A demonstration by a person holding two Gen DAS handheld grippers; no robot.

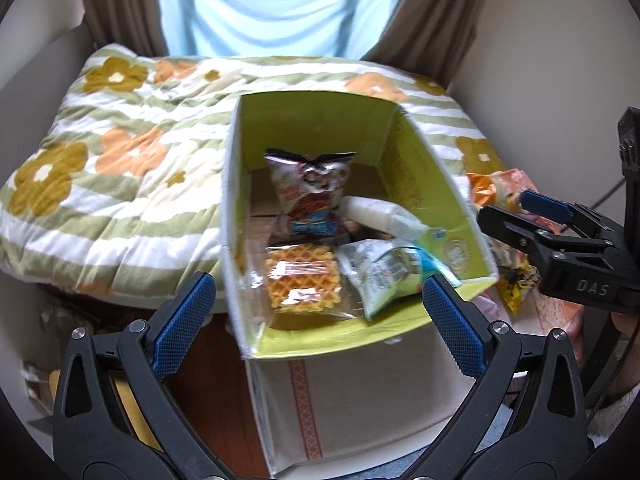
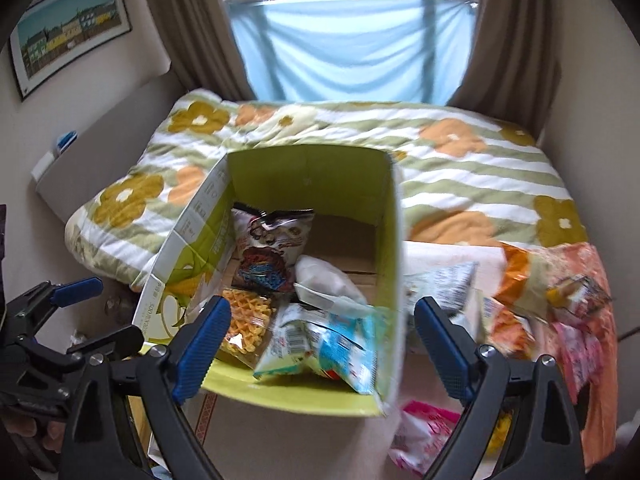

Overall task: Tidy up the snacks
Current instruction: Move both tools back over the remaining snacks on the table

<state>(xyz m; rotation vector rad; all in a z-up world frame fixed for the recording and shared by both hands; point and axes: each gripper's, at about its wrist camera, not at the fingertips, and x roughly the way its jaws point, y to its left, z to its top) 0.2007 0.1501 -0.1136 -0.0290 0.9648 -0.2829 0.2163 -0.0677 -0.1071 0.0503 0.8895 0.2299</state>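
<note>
An open cardboard box [image 1: 424,184] with lime-green flaps stands in front of the bed; it also shows in the right wrist view [image 2: 312,176]. Inside lie a waffle pack [image 1: 304,280], a cartoon snack bag [image 1: 310,188], a white bag [image 1: 380,212] and a pale blue-white bag [image 2: 324,348]. My left gripper [image 1: 318,316] is open and empty, over the box's near edge. My right gripper [image 2: 316,340] is open and empty above the box's near right corner; in the left wrist view it [image 1: 516,216] sits right of the box. More snack bags [image 2: 532,304] lie right of the box.
A floral quilt [image 1: 120,152] covers the bed behind the box. A pink packet [image 2: 428,432] lies at the lower right. Curtains and a window with blue cloth [image 2: 352,44] are at the back. A framed picture [image 2: 68,32] hangs on the left wall.
</note>
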